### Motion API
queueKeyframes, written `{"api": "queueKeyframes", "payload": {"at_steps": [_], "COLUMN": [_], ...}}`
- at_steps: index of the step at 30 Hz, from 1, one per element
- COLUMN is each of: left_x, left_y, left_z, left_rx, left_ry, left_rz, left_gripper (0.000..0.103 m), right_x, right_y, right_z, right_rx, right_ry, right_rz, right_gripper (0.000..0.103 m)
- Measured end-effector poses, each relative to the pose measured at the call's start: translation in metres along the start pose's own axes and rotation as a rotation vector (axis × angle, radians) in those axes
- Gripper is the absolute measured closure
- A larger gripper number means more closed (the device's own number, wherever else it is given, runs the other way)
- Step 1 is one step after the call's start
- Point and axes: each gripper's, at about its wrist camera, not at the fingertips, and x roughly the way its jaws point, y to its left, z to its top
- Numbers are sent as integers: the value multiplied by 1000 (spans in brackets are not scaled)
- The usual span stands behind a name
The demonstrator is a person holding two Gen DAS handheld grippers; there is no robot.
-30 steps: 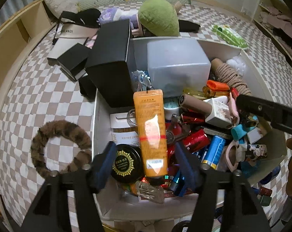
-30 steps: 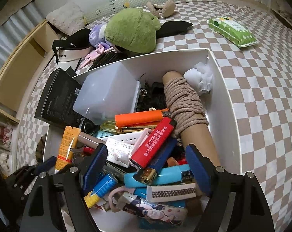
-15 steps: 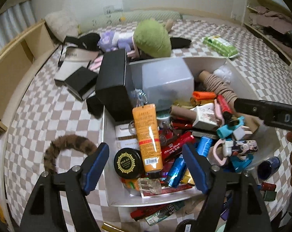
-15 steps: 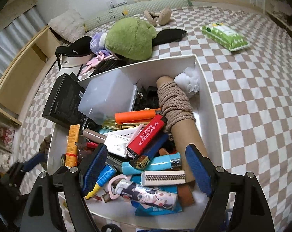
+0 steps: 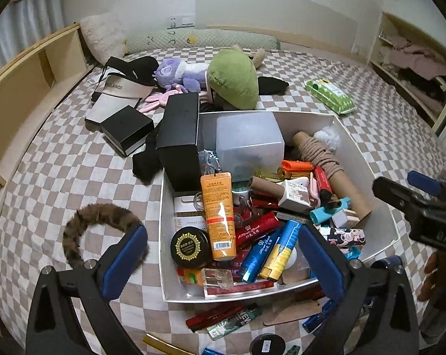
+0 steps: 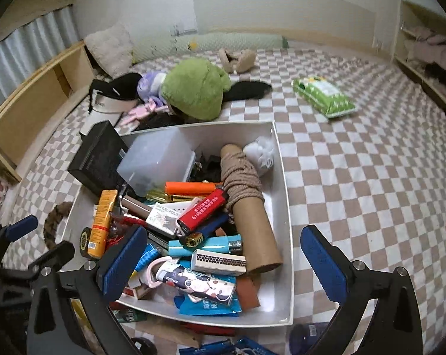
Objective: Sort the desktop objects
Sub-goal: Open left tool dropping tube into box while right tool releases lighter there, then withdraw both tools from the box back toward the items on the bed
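- Both tools are empty. The left gripper point(image 5: 223, 259) has its jaws spread wide, hovering over the near edge of the white box point(image 5: 367, 159). The right gripper point(image 6: 224, 261) is spread just as wide above the same box's near end. Nothing is pinched yet.
- The things to sort lie heaped in the box, ahead of and below both grippers. The orange tube point(image 5: 218, 214) lies between the left fingers' line of sight, beside the black round jar point(image 5: 189, 247).
- Risk of a double grab: the tube touches the jar on its left and red and blue tubes point(image 5: 256, 232) on its right. Closing from this wide spread could catch a neighbour too, or push one aside.
- Risk of a slip: the tube looks glossy and flattened. I judge that a pinch near its thin crimped far end may let it pivot or slide out.
- Risk of a pile shift: under the right gripper, the red lighter point(image 6: 202, 213) rests on other items, against the cardboard roll wound with rope point(image 6: 246, 195). Lifting one piece may make others roll or tumble.
- Risk of collision: the two grippers are near each other over one box, each showing at the edge of the other's view. Reaching for the middle together could knock them.
- Risk of spill: more items lie on the checked bedspread point(image 6: 356, 177) just below the box's near wall. The soft surface may let the box tip if it is pressed.
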Motion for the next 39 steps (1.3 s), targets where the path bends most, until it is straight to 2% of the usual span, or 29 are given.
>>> {"api": "queueKeyframes", "payload": {"at_steps": [4, 8, 11, 18, 26, 32, 39], "left_x": [-4, -8, -12, -21, -17, -12, -9], "left_y": [0, 0, -2, 2, 22, 42, 66], "left_z": [0, 0, 0, -3, -17, -37, -67], "left_rx": [-9, -10, 0, -1, 1, 24, 106], "left_ry": [-12, -21, -29, -18, 57, 120, 160], "left_rz": [2, 2, 2, -25, -35, -9, 15], "left_gripper": [0, 0, 0, 0, 0, 0, 0], "right_x": [-11, -18, -23, -38, -42, -41, -41], "right_y": [8, 11, 7, -5, -32, -51, -72], "right_z": [-8, -15, -17, -27, -47, -63, -82], "right_rx": [-79, -106, -82, -90, -50, -14, 29], "right_ry": [-18, -10, -3, 1, 78, 133, 195], "right_rz": [-18, -24, 5, 0, -9, 0, 12], "right_gripper": [0, 0, 0, 0, 0, 0, 0]}}
